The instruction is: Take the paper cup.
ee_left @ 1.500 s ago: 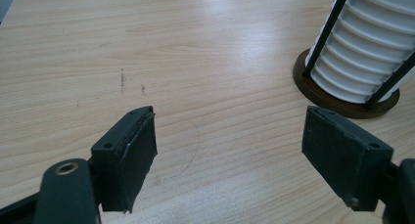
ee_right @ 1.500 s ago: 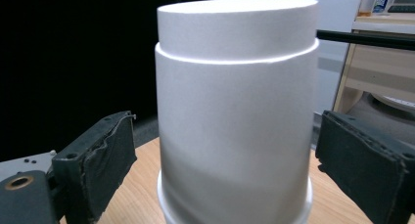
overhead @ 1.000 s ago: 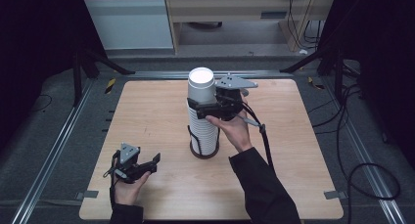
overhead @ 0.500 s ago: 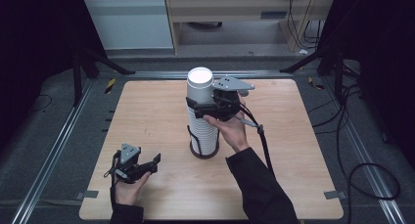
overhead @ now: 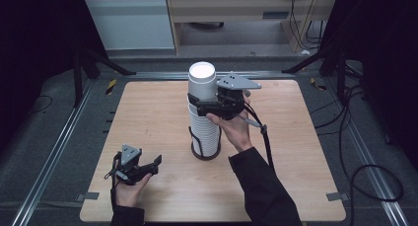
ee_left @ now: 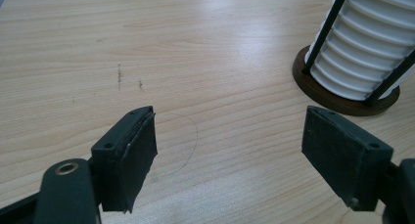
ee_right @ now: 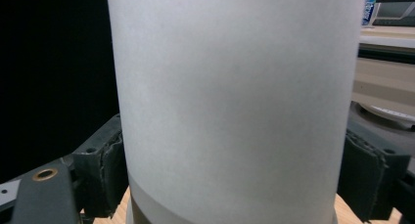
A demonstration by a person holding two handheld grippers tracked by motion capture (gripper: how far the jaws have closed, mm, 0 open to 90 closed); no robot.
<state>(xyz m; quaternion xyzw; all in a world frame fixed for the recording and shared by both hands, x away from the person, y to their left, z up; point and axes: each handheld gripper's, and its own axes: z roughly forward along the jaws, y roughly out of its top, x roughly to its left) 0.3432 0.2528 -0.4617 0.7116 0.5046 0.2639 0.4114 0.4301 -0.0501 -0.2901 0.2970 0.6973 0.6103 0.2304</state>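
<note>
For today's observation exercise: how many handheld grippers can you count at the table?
2. The left gripper rests open near the table's front left corner; the right gripper has just closed on the top cup of the cup stack.

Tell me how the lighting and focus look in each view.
High view: table evenly lit, surroundings dark, slightly soft. Left gripper view: sharp wood grain with a pale glare patch near the top, cup stack crisp. Right gripper view: top cup so close it is soft and flat, left background black.
</note>
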